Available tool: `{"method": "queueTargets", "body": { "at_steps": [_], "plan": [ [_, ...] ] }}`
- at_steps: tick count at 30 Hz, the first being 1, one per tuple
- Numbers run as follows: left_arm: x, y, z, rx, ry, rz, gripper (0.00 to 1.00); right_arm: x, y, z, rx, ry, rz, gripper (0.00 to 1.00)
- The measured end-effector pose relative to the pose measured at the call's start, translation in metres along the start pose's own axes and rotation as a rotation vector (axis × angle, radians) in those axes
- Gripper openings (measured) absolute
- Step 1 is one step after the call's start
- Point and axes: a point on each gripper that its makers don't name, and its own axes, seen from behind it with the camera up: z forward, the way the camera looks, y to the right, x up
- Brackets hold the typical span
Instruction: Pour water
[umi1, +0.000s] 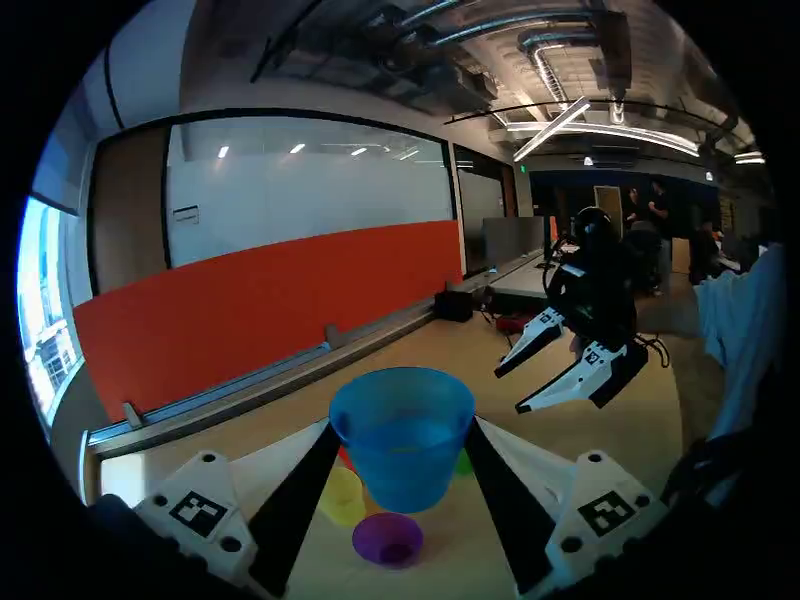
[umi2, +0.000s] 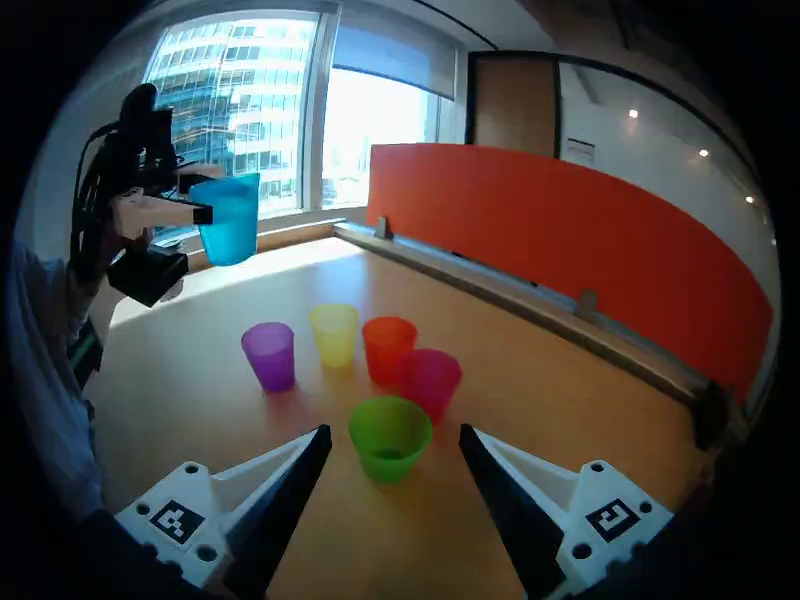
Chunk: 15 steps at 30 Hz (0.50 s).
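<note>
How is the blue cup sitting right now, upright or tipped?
Upright: the blue cup, clamped in the left gripper, has its rim level on top, above the table.

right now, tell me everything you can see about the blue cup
The blue cup is see-through plastic, tapered, wider at its open rim than at its base. A faint line partway up its wall suggests water inside. It is roughly upright, held in the air above the wooden table, clamped on both sides by the jaws of the left gripper. Nothing else touches it. A purple cup sits on the table below it.
</note>
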Motion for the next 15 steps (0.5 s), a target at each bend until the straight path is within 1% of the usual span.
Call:
{"method": "queueTargets", "body": {
  "at_steps": [6, 15],
  "plan": [
    [0.000, -0.005, -0.006, 0.013, 0.004, -0.004, 0.86, -0.017, 0.002, 0.014, 0.005, -0.038, 0.001, 1.00],
    [-0.001, -0.013, -0.013, 0.030, 0.010, -0.017, 0.86, -0.036, -0.004, 0.035, 0.027, -0.089, -0.004, 1.00]
  ]
}}
